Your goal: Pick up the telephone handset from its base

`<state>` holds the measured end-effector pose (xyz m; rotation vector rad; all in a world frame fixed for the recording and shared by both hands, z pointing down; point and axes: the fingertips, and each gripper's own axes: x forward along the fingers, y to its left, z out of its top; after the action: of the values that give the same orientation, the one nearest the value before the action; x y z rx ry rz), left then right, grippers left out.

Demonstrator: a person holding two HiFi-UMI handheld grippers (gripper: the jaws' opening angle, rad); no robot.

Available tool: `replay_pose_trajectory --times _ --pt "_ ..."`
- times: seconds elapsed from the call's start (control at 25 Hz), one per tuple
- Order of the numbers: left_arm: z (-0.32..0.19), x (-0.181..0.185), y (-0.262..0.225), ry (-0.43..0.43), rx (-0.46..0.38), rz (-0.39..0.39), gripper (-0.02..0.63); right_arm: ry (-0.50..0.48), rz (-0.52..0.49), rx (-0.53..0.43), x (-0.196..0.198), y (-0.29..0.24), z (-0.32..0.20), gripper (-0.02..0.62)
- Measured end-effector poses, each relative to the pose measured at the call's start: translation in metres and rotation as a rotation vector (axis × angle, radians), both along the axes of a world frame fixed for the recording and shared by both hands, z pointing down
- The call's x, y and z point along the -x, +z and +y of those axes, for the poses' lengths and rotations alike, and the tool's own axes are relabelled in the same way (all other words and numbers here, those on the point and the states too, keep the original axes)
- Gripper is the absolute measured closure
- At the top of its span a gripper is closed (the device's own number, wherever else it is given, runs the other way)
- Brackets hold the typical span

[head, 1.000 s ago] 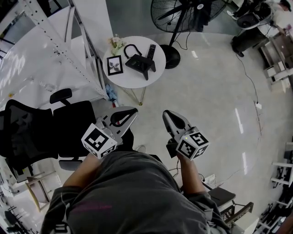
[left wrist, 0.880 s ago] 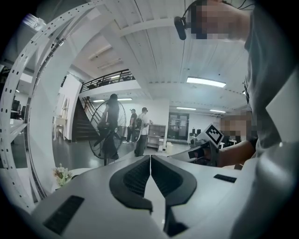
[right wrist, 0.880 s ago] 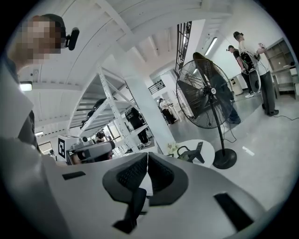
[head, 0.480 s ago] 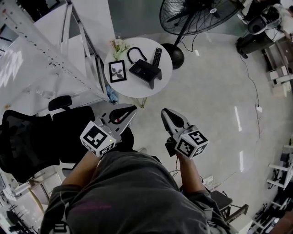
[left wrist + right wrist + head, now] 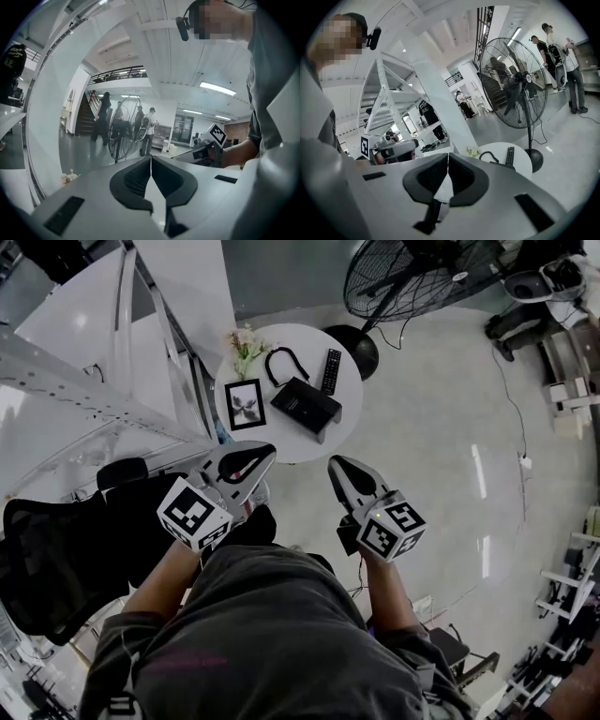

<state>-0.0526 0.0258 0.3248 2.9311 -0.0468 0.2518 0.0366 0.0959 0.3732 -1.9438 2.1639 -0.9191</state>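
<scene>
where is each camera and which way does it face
Head view: on the person's head, looking down at the round white table and black telephone; shows torso, forearms, left gripper, right gripper.
Left gripper view: on the left gripper, facing across the hall; shows shut jaws, the right gripper, the torso.
Right gripper view: on the right gripper, facing the table and black pedestal fan; shows shut jaws, left gripper.
Shared: head and right gripper views show the table and fan.

Round table [image 5: 281, 439] is just ahead of my left gripper [image 5: 251, 457] and right gripper [image 5: 336, 466]. On it: telephone [image 5: 309, 407] centre, picture frame [image 5: 246, 404] to its left, remote [image 5: 331, 371] behind-right, flowers [image 5: 246, 341] at the far-left rim. Fan [image 5: 412, 282] behind the table on the right, office chair [image 5: 56, 549] at my left.
</scene>
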Motion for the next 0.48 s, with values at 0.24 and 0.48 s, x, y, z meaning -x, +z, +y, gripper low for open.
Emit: replay_pose_trajectory --times 0.24,0.48 --pt "-0.048 -0.005 0.003 0.029 0.000 -0.005 0.584 0.020 0.002 0.019 -0.007 0.000 -0.047 0.574" --pt "-0.090 -0.009 0.004 0.031 0.008 -0.008 0.584 0.037 -0.001 0.040 -0.015 0.008 -0.080 0.574"
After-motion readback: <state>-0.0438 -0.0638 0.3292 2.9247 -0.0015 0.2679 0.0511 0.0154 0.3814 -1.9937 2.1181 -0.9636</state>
